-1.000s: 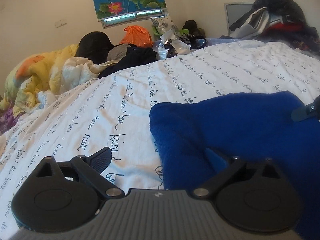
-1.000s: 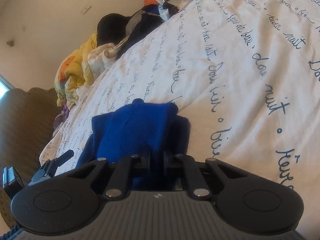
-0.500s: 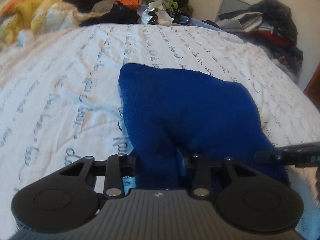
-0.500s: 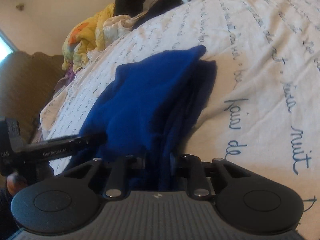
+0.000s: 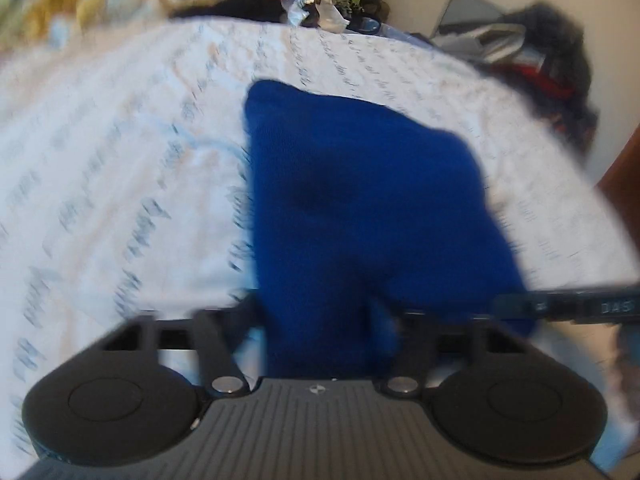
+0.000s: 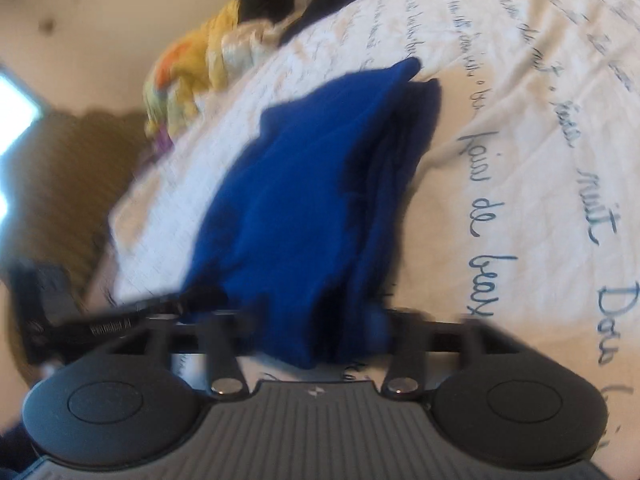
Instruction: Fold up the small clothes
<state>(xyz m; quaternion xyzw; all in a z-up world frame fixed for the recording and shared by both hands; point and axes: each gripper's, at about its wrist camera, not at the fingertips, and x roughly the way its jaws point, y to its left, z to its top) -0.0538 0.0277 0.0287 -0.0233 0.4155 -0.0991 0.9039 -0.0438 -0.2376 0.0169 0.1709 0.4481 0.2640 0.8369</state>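
Grippers: left point(image 5: 320, 312) and right point(image 6: 316, 320) each clamped on blue cloth point(image 5: 352, 200) over bedsheet point(image 5: 120, 160).

The left wrist view looks forward over the left gripper point(image 5: 324, 312), low and close above the bedsheet point(image 5: 120, 160), facing the far edge of the bed, where a clothes pile point(image 5: 544, 60) lies against the wall. The right wrist view looks forward over the right gripper point(image 6: 316, 320), equally low, rolled so the bed slopes, facing a yellow quilt point(image 6: 192, 64). Both views share the blue garment point(image 5: 352, 200) point(image 6: 312, 184) at close range and the script-printed sheet point(image 6: 520, 120). Each view shows the opposite gripper at its frame edge: the right one point(image 5: 568, 307), the left one point(image 6: 116, 322). Both frames are motion-blurred.
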